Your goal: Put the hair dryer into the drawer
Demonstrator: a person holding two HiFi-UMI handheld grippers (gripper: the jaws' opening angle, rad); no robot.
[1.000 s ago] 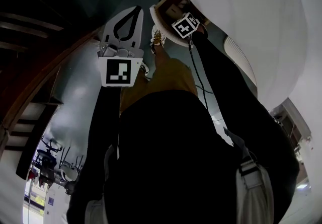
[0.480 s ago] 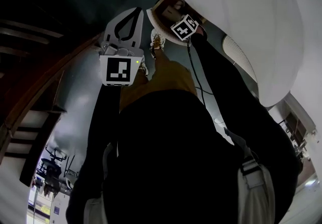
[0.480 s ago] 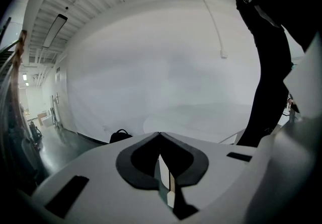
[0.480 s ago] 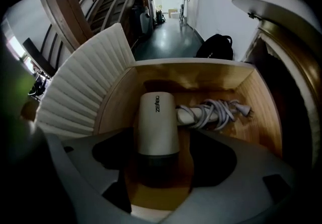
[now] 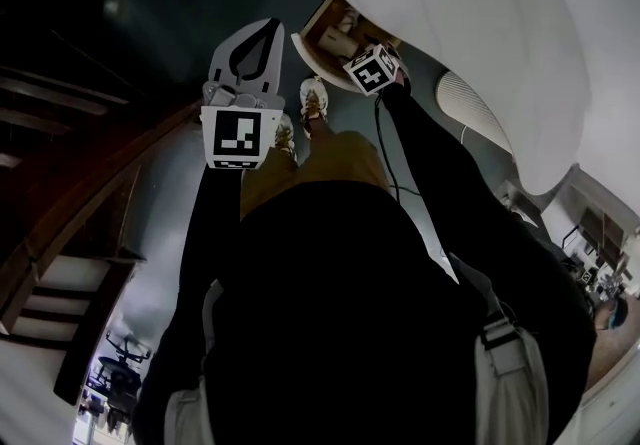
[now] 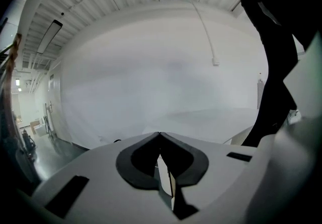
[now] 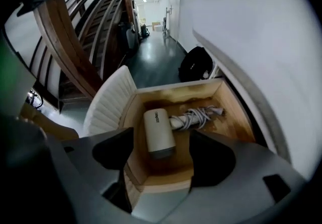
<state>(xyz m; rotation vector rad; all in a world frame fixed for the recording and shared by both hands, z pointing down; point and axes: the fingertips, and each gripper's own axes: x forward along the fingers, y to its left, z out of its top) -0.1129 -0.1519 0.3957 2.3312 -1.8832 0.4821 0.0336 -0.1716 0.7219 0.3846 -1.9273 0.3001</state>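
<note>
- Hair dryer (image 7: 158,132): white, lying on the wooden bottom of the open drawer (image 7: 229,112). In the right gripper view its barrel runs from 12 to 6 o'clock. Its handle points toward 2 o'clock, with the cord (image 7: 197,116) wound round it
- Right gripper (image 7: 162,163): jaws released and spread wide above the drawer. One black pad shows at 8 o'clock of the hair dryer and the other at 4 o'clock, with a gap on either side
- Ribbed white panel (image 7: 108,99): stands at the drawer's edge, at 9 o'clock of the hair dryer
- Left gripper (image 6: 160,137): jaws clenched tip to tip with nothing between them, facing a plain white wall (image 6: 161,77). In the head view it is held at 9 o'clock of the drawer, apart from it
- Large white rounded surface (image 5: 470,43): fills the head view from 12 to 3 o'clock, and the drawer juts out beneath its edge
- Shoes (image 5: 313,98): the person's, on the dark floor (image 5: 150,13), between the two grippers in the head view
- Black bag (image 7: 196,64): on the floor at 12 o'clock beyond the drawer
- Wooden staircase (image 7: 65,42): at 10 o'clock in the right gripper view
</note>
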